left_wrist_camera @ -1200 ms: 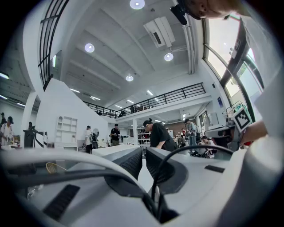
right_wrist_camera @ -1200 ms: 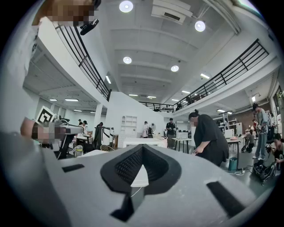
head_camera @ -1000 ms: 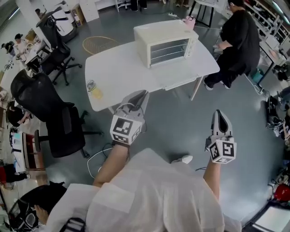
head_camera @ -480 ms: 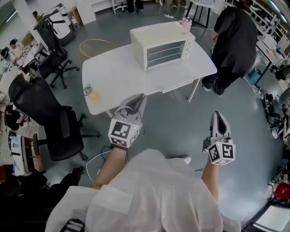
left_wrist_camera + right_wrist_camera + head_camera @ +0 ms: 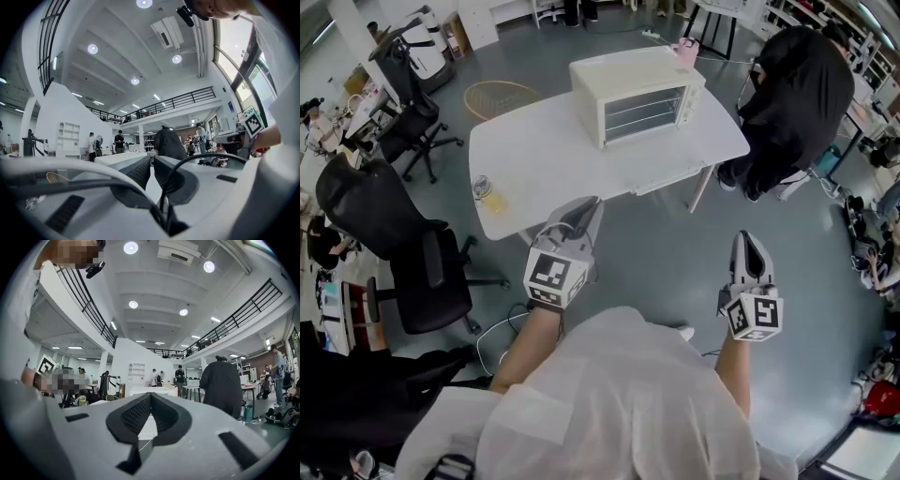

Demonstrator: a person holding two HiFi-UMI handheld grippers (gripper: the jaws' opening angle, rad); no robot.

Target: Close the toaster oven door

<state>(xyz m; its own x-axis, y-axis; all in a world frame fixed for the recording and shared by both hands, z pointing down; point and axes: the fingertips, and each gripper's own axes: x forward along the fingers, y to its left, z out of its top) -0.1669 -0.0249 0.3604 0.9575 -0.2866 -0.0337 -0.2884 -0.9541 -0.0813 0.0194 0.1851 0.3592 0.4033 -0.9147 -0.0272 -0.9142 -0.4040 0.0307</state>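
toaster oven (image 5: 637, 89) sits on the far half of the white table (image 5: 544, 155), toward its right end, front facing the person. wire racks show thru the front; can't tell from here whether the door is fully up. a small glass jar (image 5: 485, 187) w/ smth yellow by it stands at the table's near-left corner, well apart from the oven.

both grippers hang short of the table's near edge, touching nothing. left gripper (image 5: 592, 206) is just off that edge, below the middle, pointing at the table; jaws drawn together w/ only a thin slit, nothing in it. right gripper (image 5: 747, 244) is off past the table's right end, over bare floor, pads pressed together at the tips, empty.

person in black (image 5: 797, 89) stands at the table's right end. black office chair (image 5: 394, 239) is left of the table.
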